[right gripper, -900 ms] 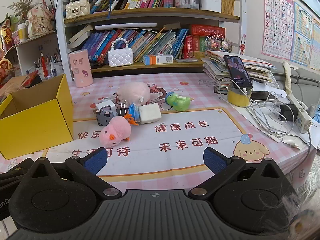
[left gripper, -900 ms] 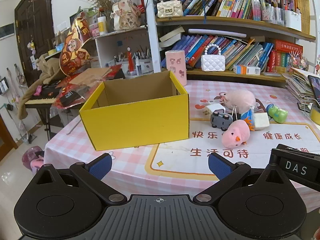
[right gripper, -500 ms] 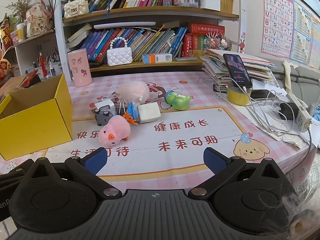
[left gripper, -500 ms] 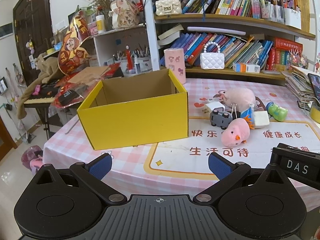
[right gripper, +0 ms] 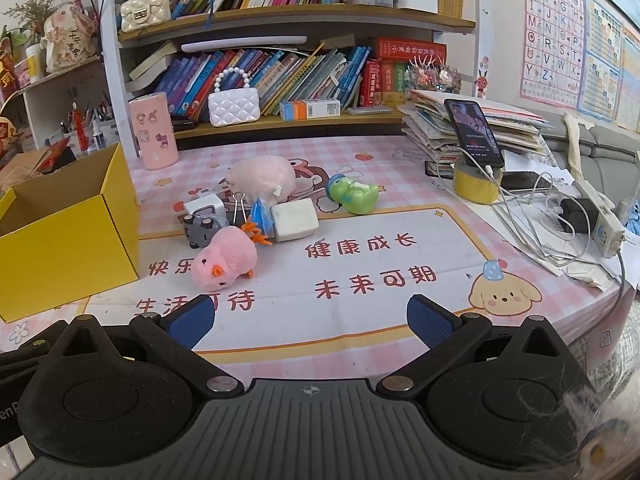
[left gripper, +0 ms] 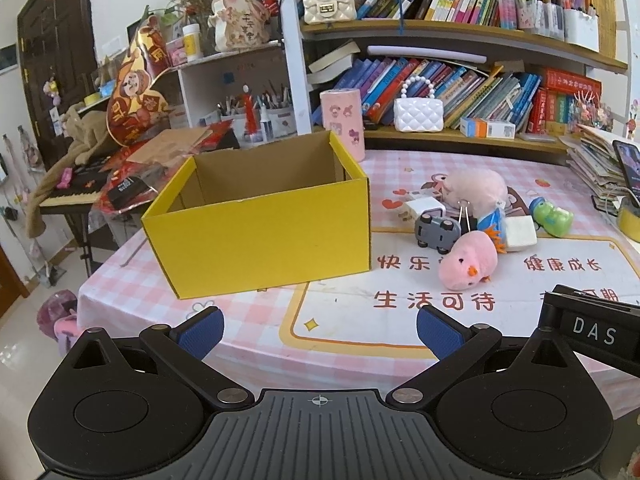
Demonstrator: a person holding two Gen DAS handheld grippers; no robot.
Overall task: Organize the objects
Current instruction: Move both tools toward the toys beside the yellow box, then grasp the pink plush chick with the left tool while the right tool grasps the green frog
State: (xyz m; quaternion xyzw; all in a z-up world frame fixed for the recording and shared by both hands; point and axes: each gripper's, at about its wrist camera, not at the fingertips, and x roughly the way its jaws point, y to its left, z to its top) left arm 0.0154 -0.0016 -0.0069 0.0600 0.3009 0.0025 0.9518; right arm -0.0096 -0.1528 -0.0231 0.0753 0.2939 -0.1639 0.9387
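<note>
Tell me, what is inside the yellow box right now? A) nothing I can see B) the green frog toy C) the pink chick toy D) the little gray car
A: the yellow box shows only bare cardboard walls inside, though its floor is hidden, while the pink chick, green frog and gray car all lie on the table beside it.

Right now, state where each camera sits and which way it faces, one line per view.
Left wrist: on the left gripper, low at the table's near edge, facing the yellow box; its open fingers show, plus the right gripper's body at right.
Right wrist: on the right gripper, facing the toy pile and bookshelf; its open fingers show.
Shared: yellow box, pink plush chick, green frog toy, white quilted purse.
</note>
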